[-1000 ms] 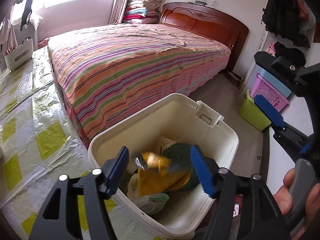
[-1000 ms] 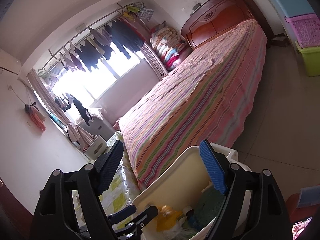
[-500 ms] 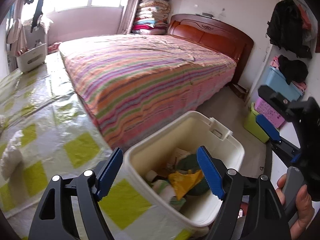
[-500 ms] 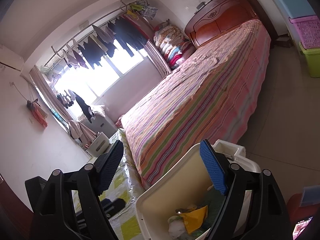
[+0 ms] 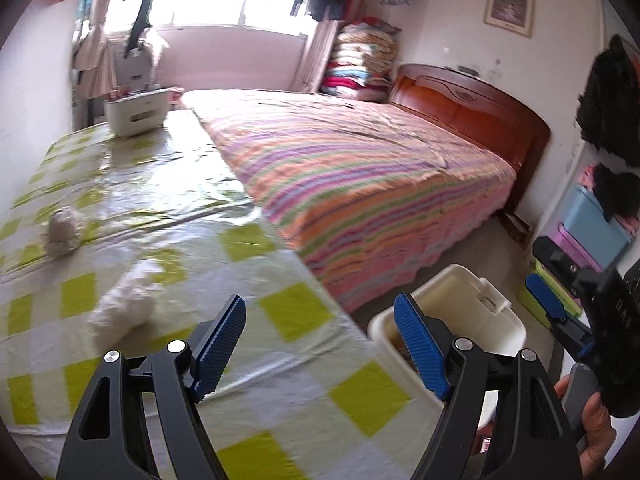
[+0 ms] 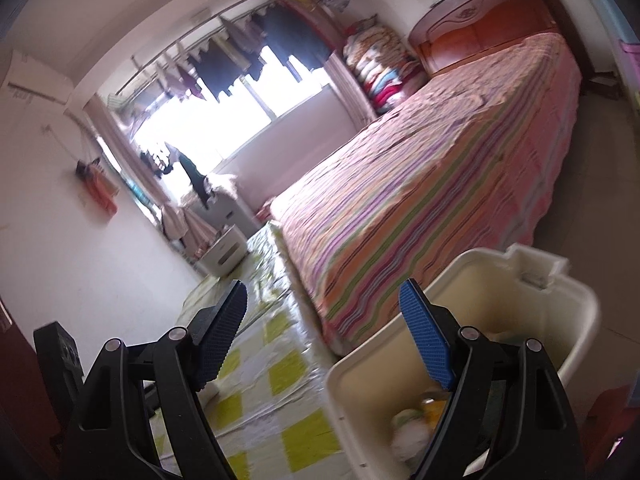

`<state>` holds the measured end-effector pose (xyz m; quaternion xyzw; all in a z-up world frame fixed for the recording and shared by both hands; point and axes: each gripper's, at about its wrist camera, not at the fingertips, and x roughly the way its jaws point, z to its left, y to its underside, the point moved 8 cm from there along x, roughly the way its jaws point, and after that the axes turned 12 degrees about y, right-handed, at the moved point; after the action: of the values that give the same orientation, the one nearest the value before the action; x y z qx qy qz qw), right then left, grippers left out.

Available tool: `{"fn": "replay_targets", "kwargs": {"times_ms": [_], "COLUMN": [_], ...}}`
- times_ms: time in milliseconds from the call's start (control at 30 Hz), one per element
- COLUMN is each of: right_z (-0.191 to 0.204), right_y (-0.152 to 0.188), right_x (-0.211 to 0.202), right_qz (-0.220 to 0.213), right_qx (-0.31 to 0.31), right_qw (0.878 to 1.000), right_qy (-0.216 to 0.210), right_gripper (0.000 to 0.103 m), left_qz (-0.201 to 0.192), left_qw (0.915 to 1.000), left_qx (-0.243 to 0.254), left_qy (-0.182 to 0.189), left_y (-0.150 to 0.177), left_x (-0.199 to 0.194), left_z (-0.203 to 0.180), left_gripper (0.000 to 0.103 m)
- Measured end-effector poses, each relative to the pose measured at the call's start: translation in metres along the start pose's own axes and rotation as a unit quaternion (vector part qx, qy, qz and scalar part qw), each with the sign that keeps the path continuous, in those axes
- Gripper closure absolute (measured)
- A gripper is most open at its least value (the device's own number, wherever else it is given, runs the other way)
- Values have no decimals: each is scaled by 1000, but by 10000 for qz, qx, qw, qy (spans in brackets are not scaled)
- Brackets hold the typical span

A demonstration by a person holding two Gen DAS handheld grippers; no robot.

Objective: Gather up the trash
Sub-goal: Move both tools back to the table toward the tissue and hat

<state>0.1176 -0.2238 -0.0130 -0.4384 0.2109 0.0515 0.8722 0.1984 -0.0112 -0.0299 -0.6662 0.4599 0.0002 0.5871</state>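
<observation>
- Left tool [image 5: 320, 344]: released, nothing between the blue pads, above the checked worktop [image 5: 168, 208].
- Right tool [image 6: 324, 336]: released, empty, over the bin's rim.
- Crumpled white trash [image 5: 120, 312], [image 5: 62, 230]: on the worktop.
- Cream bin [image 6: 520, 300]: beside the worktop, near the striped bed [image 5: 360, 184], with trash inside.

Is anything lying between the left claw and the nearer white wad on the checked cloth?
Nothing visible: only bare checked cloth lies between the open, empty left claw and the nearer white wad.
</observation>
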Motion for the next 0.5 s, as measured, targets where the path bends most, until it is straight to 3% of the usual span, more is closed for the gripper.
{"fn": "replay_targets", "kwargs": {"times_ms": [300, 500], "right_z": [69, 117], "right_y": [52, 94], "right_x": [27, 41], "right_qz": [563, 989], "right_qx": [-552, -981], "right_qw": [9962, 9886], "right_qy": [-359, -568], "right_gripper": [25, 25], "left_qz": [-295, -548], "left_qw": [9965, 9867], "left_qx": [-470, -1036], "left_qy": [-622, -1124], "left_y": [1, 10], "left_x": [-50, -90], "left_z": [82, 149], "left_gripper": [28, 28]}}
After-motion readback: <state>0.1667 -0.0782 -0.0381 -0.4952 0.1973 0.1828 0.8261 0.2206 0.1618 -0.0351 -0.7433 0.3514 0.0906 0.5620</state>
